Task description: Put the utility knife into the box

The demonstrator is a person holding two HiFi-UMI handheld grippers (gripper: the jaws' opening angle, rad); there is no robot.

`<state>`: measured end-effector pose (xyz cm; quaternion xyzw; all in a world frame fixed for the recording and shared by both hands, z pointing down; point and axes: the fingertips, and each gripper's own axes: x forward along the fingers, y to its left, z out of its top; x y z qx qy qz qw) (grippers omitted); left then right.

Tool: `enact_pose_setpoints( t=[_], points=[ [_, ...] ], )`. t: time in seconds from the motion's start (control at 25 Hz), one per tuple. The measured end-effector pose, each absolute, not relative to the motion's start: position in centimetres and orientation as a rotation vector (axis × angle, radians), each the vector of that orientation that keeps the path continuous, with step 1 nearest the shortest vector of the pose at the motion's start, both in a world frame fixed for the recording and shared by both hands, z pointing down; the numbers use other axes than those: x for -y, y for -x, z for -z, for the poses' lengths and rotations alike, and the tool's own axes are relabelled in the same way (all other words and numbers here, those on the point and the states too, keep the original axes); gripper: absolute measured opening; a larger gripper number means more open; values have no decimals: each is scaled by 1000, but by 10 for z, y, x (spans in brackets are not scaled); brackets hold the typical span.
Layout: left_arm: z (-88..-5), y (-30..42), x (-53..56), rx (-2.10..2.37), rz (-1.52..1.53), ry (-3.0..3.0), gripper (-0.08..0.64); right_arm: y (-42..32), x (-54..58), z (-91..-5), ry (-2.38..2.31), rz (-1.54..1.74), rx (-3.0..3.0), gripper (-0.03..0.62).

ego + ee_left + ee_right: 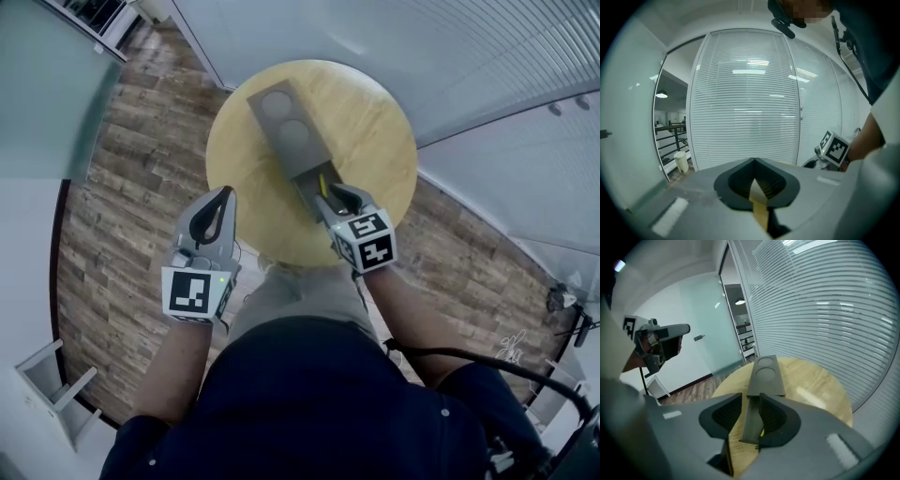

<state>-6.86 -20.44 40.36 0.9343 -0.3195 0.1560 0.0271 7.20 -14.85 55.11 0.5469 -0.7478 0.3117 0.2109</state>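
A long grey box (284, 122) with two round marks on its lid lies on the round wooden table (375, 122). Its drawer (314, 185) is slid out at the near end, and the yellow utility knife (324, 181) shows inside it. My right gripper (330, 194) stands open at that end, its jaws on either side of the drawer (751, 418). In the right gripper view a sliver of the knife (762, 432) peeks out by the right jaw. My left gripper (225, 192) hovers off the table's left edge, shut and holding nothing.
Wood-plank floor (131, 178) surrounds the table. A glass wall with blinds (487, 56) runs behind it. A white stool (47, 384) stands at the lower left. The person's lap and arms fill the near side.
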Motion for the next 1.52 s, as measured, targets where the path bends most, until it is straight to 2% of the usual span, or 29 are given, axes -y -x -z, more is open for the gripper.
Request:
enact_pose_setpoints(
  t=[0.2,0.68,0.72,0.84,0.92,1.52],
  points=[
    [-381,64,203,994,-431,-2931,3,-84,141,-518,-1602,-824,2099,124],
    [-327,64,198,1055,-276,-2998,3,-110,139,-414,-1849,-466,2221,122],
    [-325,65,198,1061,-267,-3000,3,-111,140,-407,-1859,-437,2238,115],
    [-320,68,198,1076,-266,-2993,3,-115,139,-377,-1924,-324,2305,25],
    [-319,73,195,1084,-280,-2978,3,-117,137,-357,-1964,-247,2337,11],
    [-298,102,201,1180,-222,-3028,3,-108,128,-287,-2017,89,2396,9]
  ],
)
